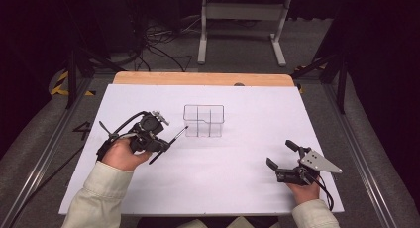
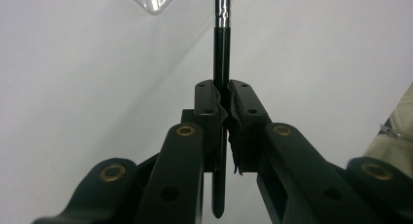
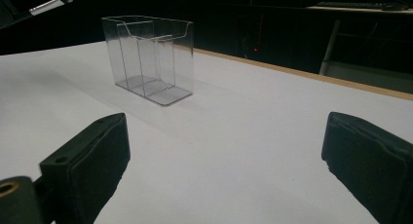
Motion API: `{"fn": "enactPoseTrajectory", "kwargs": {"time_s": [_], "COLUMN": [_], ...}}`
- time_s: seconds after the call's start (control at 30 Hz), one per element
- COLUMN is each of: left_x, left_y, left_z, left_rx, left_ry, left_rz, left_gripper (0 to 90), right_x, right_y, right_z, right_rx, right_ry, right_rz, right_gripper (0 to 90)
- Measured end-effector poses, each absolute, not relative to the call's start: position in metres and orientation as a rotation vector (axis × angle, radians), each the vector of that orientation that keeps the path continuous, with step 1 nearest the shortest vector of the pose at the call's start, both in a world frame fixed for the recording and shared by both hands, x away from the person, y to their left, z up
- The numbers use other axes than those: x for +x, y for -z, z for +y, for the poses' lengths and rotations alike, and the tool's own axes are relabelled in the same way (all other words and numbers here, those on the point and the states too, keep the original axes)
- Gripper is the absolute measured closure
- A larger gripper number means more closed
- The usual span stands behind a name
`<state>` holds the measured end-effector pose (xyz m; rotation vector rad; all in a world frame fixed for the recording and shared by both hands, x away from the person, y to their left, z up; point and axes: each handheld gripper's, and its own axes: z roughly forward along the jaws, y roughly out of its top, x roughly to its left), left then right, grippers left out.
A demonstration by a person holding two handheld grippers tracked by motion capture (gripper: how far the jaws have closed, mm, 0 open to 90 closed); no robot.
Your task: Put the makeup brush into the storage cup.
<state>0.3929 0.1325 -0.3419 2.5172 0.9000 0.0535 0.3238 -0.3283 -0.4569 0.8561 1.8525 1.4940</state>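
While the left gripper (image 1: 167,144) is clenched on a thin black brush (image 2: 221,78), the handle runs straight up between its pads, and the silver ferrule points toward the clear plastic organizer (image 1: 204,121). From the high view the brush slants up and to the right, its tip just beside the organizer's near left corner, above the white table (image 1: 247,158). That organizer stands upright near the table's middle, divided into compartments; which one the tip aims at I cannot tell. Well apart on the right, the right gripper (image 1: 281,154) rests low by the table's near edge, jaws released and spread wide with nothing between them
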Motion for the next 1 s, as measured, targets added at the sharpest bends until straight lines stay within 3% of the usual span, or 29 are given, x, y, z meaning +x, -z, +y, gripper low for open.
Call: {"fn": "enactPoseTrajectory", "kwargs": {"time_s": [1.0], "left_x": [0.385], "left_y": [0.33], "left_z": [0.15], "left_rx": [2.127], "left_ry": [-0.251], "left_rz": [0.653], "left_gripper": [83.1], "right_x": [0.324], "right_y": [0.457], "right_z": [-0.328], "right_rx": [0.852], "right_ry": [-1.495], "right_rz": [1.861], "right_gripper": [4.2]}}
